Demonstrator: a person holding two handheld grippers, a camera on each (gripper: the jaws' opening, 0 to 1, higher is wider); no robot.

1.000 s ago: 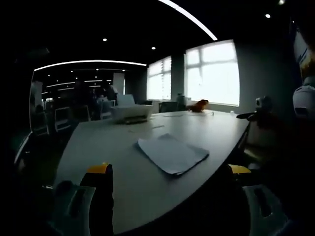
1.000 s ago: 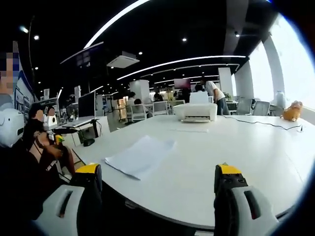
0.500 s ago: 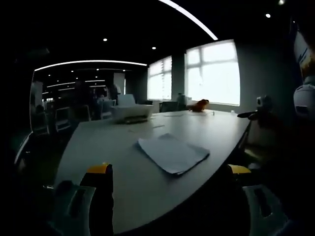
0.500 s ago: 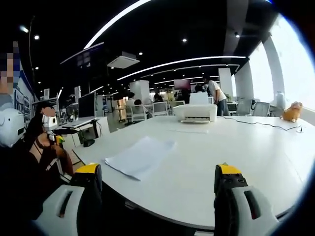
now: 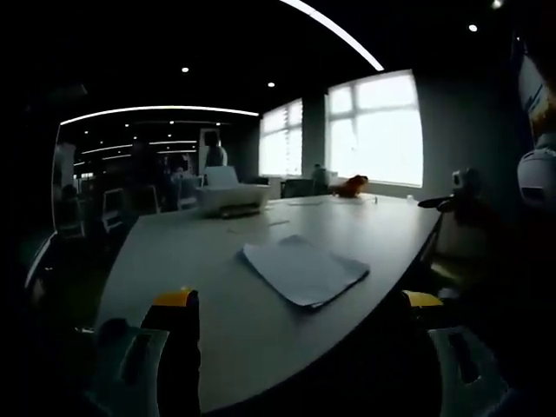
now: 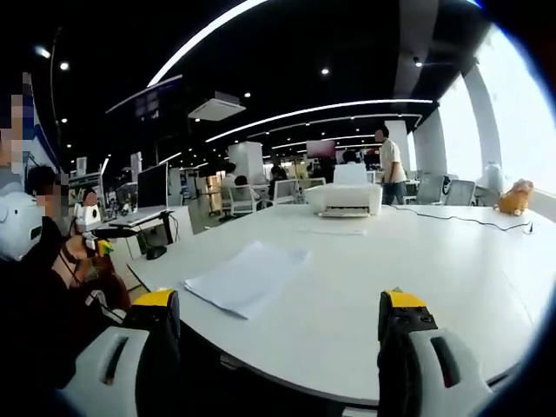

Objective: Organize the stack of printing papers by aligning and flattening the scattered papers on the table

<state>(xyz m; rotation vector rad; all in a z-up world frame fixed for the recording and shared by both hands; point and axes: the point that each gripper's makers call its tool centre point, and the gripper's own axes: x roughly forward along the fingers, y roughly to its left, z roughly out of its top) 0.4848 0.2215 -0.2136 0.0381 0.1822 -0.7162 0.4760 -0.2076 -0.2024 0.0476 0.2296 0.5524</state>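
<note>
Two yellow-tipped jaws of the left hand-held gripper [image 5: 291, 300] are seen rising from the bottom of the left gripper view, spread wide apart with nothing between them and nothing touched. Beyond them a large pale table [image 5: 174, 252] is shown in dim light, its curved near edge running across the lower part of the view. A stack of printing papers [image 5: 304, 271] lies flat on the table near that edge, its sheets slightly fanned at the corners. Farther back a white printer [image 5: 230, 198] is set on the table, and an orange plush toy [image 5: 352, 185] is placed near the bright windows [image 5: 373, 130]. The left part of the room is too dark for detail to be made out.

In the right gripper view the same table [image 6: 417, 261] is seen brightly lit under long ceiling light strips. The right hand-held gripper [image 6: 280, 301] is likewise held released, its jaws well apart and empty, short of the table's near edge. The stack of printing papers [image 6: 248, 276] lies to the left of centre, close to the table edge, with uneven edges. The printer [image 6: 346, 198] stands at the far side, a cable trailing right towards the plush toy [image 6: 516, 196]. A person [image 6: 393, 165] is seen standing behind the printer, and office chairs and desks are visible beyond.
</note>
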